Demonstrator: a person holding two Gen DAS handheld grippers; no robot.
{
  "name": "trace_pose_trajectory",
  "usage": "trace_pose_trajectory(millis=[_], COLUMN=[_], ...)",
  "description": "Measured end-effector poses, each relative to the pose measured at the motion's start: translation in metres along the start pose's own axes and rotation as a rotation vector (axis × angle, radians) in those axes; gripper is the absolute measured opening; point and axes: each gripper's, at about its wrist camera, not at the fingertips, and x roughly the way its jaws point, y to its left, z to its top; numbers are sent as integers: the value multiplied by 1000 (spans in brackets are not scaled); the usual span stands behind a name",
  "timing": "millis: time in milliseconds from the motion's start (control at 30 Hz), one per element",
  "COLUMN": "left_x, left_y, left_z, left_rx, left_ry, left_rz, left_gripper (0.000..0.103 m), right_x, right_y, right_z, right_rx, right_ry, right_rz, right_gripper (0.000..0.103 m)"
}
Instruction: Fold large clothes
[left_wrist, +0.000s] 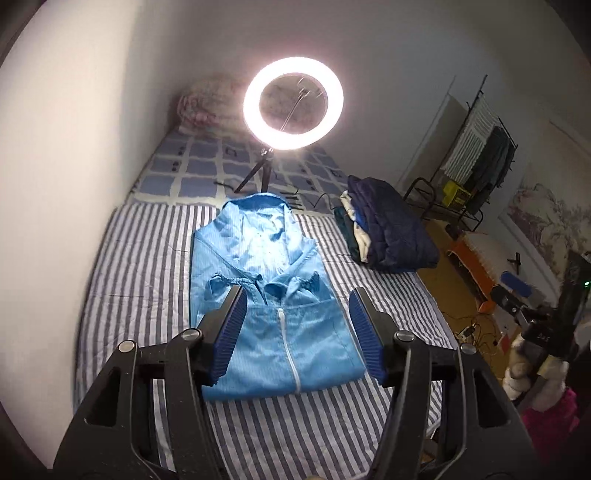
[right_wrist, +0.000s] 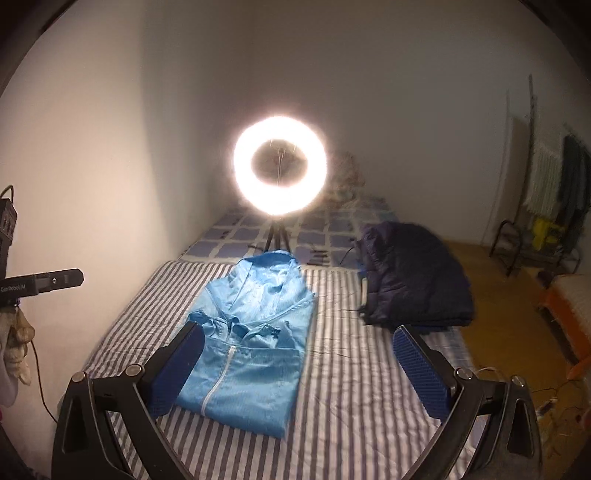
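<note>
**Blue hooded jacket folded on bed, both grippers open above it**

Light blue jacket (left_wrist: 273, 306) lies on the striped sheet (left_wrist: 140, 266), sleeves folded in across the chest, white zipper up the front. Long axis runs straight away from me: hem nearest, hood pointing toward the ring light (left_wrist: 293, 103) on its tripod.

My left gripper (left_wrist: 297, 336) hangs over the hem end, jaws spread wide, nothing between them, blue ribbed pads (left_wrist: 232, 343) not touching cloth as far as I can tell. My right gripper (right_wrist: 299, 373) is spread wider still, empty, jacket (right_wrist: 251, 347) under its left finger side; that view is a bit blurred.

Right of the jacket, well apart: stack of folded clothes (left_wrist: 388, 229), dark navy one on top. Checked blanket (left_wrist: 199, 166) beyond the sheet. Clothes rack (left_wrist: 480, 155) off the bed at right.
</note>
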Motion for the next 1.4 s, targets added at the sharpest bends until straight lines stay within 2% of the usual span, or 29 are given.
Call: trace_pose_trajectory(millis=[67,167,267,300,400,467,500,633,767,900,1033,1133,1233,1267,1300,1333,1367,1400], left_x=[28,95,166,186,257,291,307,361,407,440,475,494,500,501,502,502,502,501], left_y=[18,56,88,95,123,138,146,171,185,186,191,193,186,182,179,176,173,169], left_z=[15,39,58,63,79,84,88,98,109,119,122,120,117,116,114,113,112,111], left_rx=[-21,-78,-97,-96,-73,-55,-55,-101,-129,-88,-52,-48,-3,15,24,29,38,52], left_ry=[19,72,128,147,197,212,217,254,280,289,320,337,312,302,303,303,302,293], left_rz=[-3,-29,-14,-7,21,32,35,2,-30,-18,15,9,11,13,7,0,-8,-1], left_gripper=[59,59,59,59,59,59,59,59,59,59,59,59,59,50,28,19,9,6], right_x=[32,109,182,221,299,336,360,429,476,521,553,576,581,581,580,578,578,577], right_y=[-11,-32,-43,-47,-56,-60,-62,-66,-68,-66,-58,-51,-46,-45,-44,-42,-40,-36], right_z=[3,10,13,14,13,12,12,14,20,25,25,17,17,17,16,16,16,16], right_rx=[24,61,59,55,44,40,37,16,12,18,12,-1,0,-5,-12,-13,-14,-17], right_ry=[4,65,137,184,256,290,312,360,367,374,394,418,395,390,384,379,378,383], right_rz=[55,116,171,181,174,160,155,133,166,181,207,210,212,211,213,225,236,252], right_gripper=[103,100,83,78,63,55,54,54,63,63,63,65,66,60,46,36,18,5])
